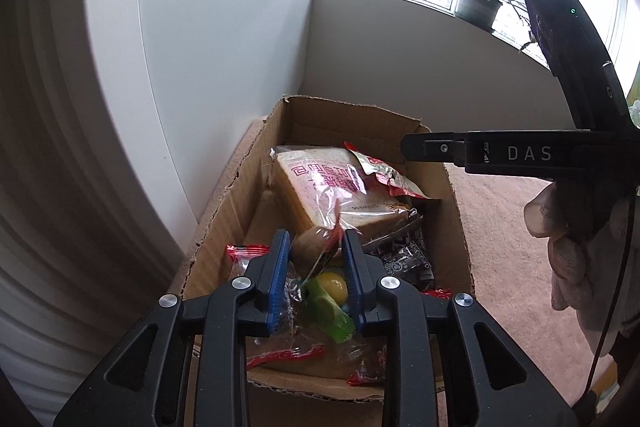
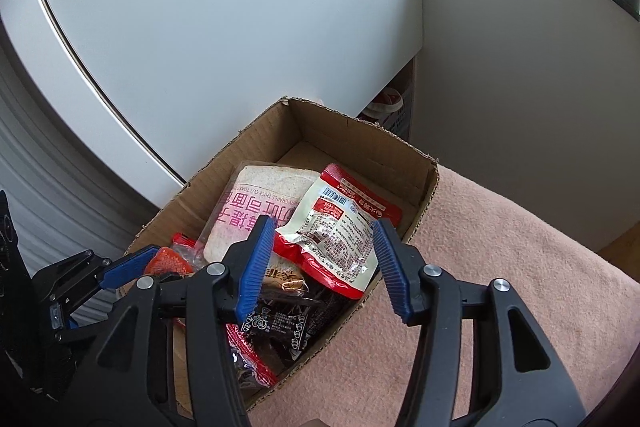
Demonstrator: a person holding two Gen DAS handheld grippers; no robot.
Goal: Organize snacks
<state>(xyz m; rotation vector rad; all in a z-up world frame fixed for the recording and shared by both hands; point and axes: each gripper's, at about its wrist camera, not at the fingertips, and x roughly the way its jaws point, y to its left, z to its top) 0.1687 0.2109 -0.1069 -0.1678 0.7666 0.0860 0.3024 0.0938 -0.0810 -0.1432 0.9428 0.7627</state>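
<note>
An open cardboard box (image 1: 224, 215) (image 2: 404, 163) holds snacks: a bagged toast loaf (image 1: 320, 187) (image 2: 248, 215), a red-and-white pouch (image 1: 380, 173) (image 2: 340, 231) and dark packets (image 1: 408, 261) (image 2: 280, 319). My left gripper (image 1: 315, 233) hangs over the box's near end. A clear packet with brown, yellow and green pieces (image 1: 326, 283) lies between its blue pads, which do not visibly press it. My right gripper (image 2: 322, 221) stands open above the pouch without touching it. Its black body (image 1: 508, 153) reaches in from the right, held by a gloved hand (image 1: 560, 235).
The box sits on a pink cloth-covered surface (image 2: 500, 267), tight against a white panel (image 2: 200, 47) at the back left. A potted plant (image 1: 478, 5) stands on the window sill. Red-sealed clear packets (image 1: 288, 349) fill the box's near end.
</note>
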